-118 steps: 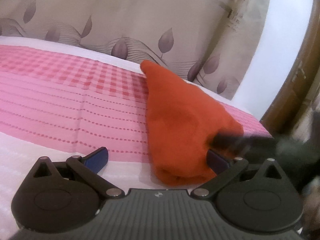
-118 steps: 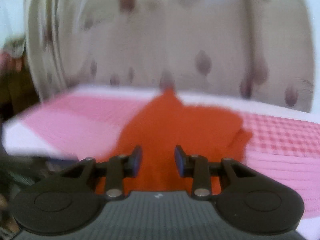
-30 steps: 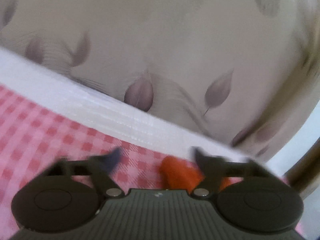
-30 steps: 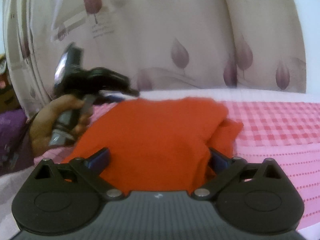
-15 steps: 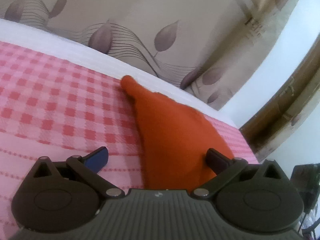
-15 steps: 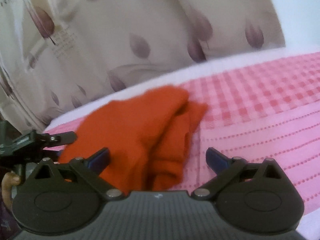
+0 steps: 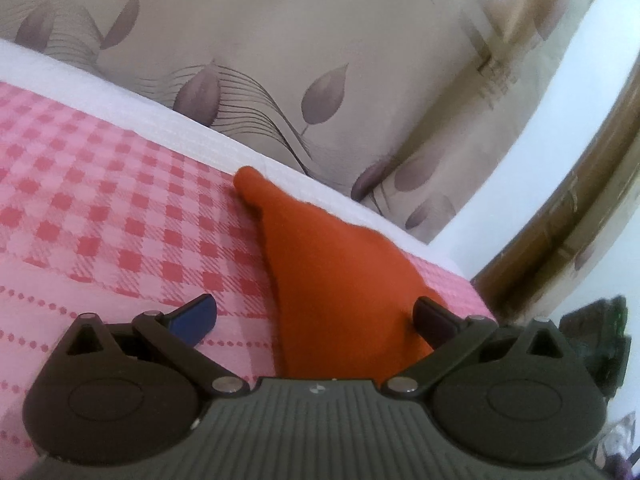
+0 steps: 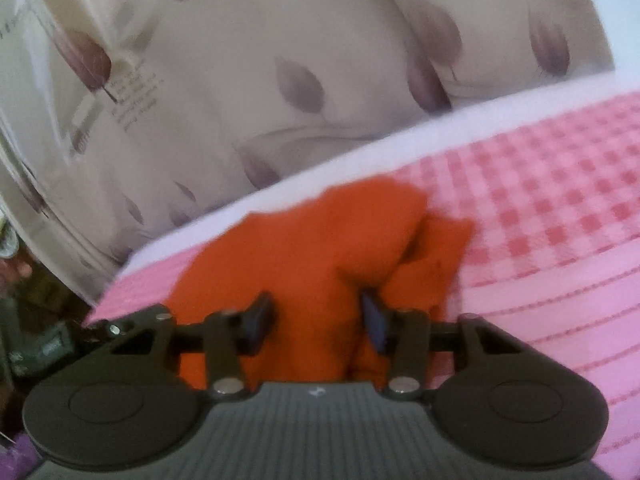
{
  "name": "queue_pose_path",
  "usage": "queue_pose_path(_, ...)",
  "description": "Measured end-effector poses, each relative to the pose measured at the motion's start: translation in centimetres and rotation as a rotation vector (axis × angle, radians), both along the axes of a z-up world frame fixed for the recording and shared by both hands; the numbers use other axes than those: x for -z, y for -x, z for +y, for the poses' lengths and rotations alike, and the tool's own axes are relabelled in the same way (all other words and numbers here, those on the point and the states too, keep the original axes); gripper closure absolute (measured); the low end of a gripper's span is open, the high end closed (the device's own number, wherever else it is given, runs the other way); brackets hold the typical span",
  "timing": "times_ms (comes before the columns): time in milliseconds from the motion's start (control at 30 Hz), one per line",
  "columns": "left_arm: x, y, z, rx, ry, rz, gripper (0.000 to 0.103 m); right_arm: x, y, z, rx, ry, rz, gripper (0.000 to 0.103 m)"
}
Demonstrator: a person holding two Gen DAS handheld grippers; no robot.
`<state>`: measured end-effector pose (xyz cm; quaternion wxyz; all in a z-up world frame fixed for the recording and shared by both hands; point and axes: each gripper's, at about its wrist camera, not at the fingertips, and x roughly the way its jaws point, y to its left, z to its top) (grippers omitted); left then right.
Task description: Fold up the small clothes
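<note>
An orange garment [image 7: 332, 280] lies bunched on the pink bedsheet [image 7: 100, 220], close to the bed's far edge. My left gripper [image 7: 316, 316] is open wide over the garment's near end. Its right finger is above the cloth and its left finger is above bare sheet. In the right wrist view the same garment [image 8: 312, 240] has a raised fold. My right gripper [image 8: 316, 320] straddles that fold and its jaws are closing. Cloth fills the gap between them, but I see no firm pinch by the pads.
A beige curtain with purple leaves [image 7: 280, 40] hangs just behind the bed's white far edge [image 7: 192, 128]. A wooden frame [image 7: 560, 220] stands at the right. The checked sheet [image 8: 560, 220] stretches away to the right of the garment.
The right gripper's jaws have narrowed from wide open to a small gap around a fold of the garment. The left gripper dipped towards the bed a second ago and has since stayed put, open.
</note>
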<state>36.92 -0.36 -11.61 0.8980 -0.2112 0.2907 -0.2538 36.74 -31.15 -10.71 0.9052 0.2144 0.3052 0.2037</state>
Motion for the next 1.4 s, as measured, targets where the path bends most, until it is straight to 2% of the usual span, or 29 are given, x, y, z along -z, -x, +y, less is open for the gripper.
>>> queue_pose_path(33, 0.0, 0.0, 0.1, -0.006, 0.006, 0.001, 0.0, -0.1, 0.2, 0.2, 0.009, 0.026, -0.023, 0.073)
queue_pose_path(100, -0.1, 0.0, 0.3, -0.012, 0.012, 0.0, 0.0, -0.7, 0.9, 0.7, 0.034, 0.091, -0.083, 0.077)
queue_pose_path(167, -0.1, 0.0, 0.2, -0.013, 0.006, -0.004, 0.0, -1.0, 1.2, 0.0, 0.051, 0.067, -0.091, 0.077)
queue_pose_path(233, -0.1, 0.1, 0.1, -0.014, -0.003, -0.009, 0.0, -0.6, 1.1, -0.8, 0.041, 0.005, -0.048, 0.074)
queue_pose_path(267, -0.2, 0.2, 0.0, -0.013, -0.007, -0.011, 0.0, -0.5, 1.2, -1.3, 0.023, -0.031, -0.025, 0.07)
queue_pose_path(300, -0.1, 0.1, 0.0, -0.012, -0.008, -0.012, 0.0, -0.4, 1.2, -1.5, 0.017, -0.05, -0.021, 0.054)
queue_pose_path(333, -0.1, 0.1, 0.0, -0.012, -0.009, -0.013, 0.0, -0.3, 1.2, -1.6, 0.004, -0.06, -0.016, 0.031)
queue_pose_path(367, -0.1, 0.1, 0.0, -0.012, -0.01, -0.013, 0.0, -0.3, 1.0, -1.4, -0.012, -0.056, -0.008, 0.025)
queue_pose_path(433, -0.1, 0.1, 0.0, -0.012, -0.01, -0.014, 0.0, 0.0, 0.7, -1.0, -0.007, -0.024, 0.009, 0.025)
queue_pose_path(467, -0.1, 0.1, 0.0, -0.012, -0.011, -0.014, 0.0, -0.1, 0.5, -0.8, -0.003, -0.018, -0.001, 0.028)
queue_pose_path(500, -0.1, 0.1, 0.0, -0.011, -0.012, -0.015, 0.0, -0.3, 0.2, -0.3, -0.006, 0.006, -0.015, 0.061)
queue_pose_path(533, -0.1, 0.1, 0.0, -0.012, -0.014, -0.016, 0.0, -0.4, 0.0, 0.2, -0.005, 0.045, -0.02, 0.081)
queue_pose_path(600, -0.1, 0.1, 0.0, -0.014, -0.018, -0.019, 0.0, -0.8, 0.4, 1.2, 0.018, 0.135, -0.074, 0.083)
queue_pose_path(667, -0.1, 0.2, 0.0, -0.016, -0.019, -0.021, 0.0, -1.6, 1.9, 2.5, 0.05, 0.284, -0.158, 0.09)
queue_pose_path(767, -0.1, 0.1, 0.0, -0.014, -0.017, -0.021, 0.0, -1.6, 4.2, 2.2, 0.095, 0.367, -0.203, 0.093)
queue_pose_path(833, -0.1, 0.1, 0.0, -0.016, -0.016, -0.021, 0.0, -0.6, 4.4, 1.0, 0.129, 0.371, -0.151, 0.098)
queue_pose_path(933, -0.1, 0.1, 0.1, -0.018, -0.018, -0.024, 0.0, -0.8, 4.3, -0.7, 0.156, 0.341, -0.122, 0.098)
queue_pose_path(1067, -0.1, 0.0, 0.1, -0.014, -0.019, -0.024, 0.0, -1.0, 4.2, -2.5, 0.128, 0.129, -0.102, 0.097)
queue_pose_path(1100, -0.1, 0.0, 0.1, -0.013, -0.018, -0.023, 0.0, -1.1, 4.1, -2.9, 0.132, 0.068, -0.091, 0.093)
queue_pose_path(1167, 0.0, 0.0, 0.1, -0.011, -0.016, -0.022, 0.0, -1.3, 3.8, -3.3, 0.162, 0.021, -0.077, 0.065)
queue_pose_path(1200, 0.0, 0.0, 0.1, -0.01, -0.014, -0.022, 0.0, -1.3, 3.6, -3.4, 0.156, 0.01, -0.067, 0.027)
queue_pose_path(1233, 0.0, 0.0, 0.1, -0.006, -0.012, -0.021, 0.0, -1.4, 3.5, -3.4, 0.156, 0.0, -0.061, 0.0)
queue_pose_path(1300, 0.0, -0.1, 0.1, 0.016, -0.001, -0.01, 0.0, -1.4, 3.6, -3.7, 0.153, -0.036, -0.069, 0.0)
queue_pose_path(1400, 0.0, -0.4, 0.1, 0.044, 0.01, 0.013, 0.0, -0.9, 2.8, -3.4, 0.093, -0.049, -0.005, 0.0)
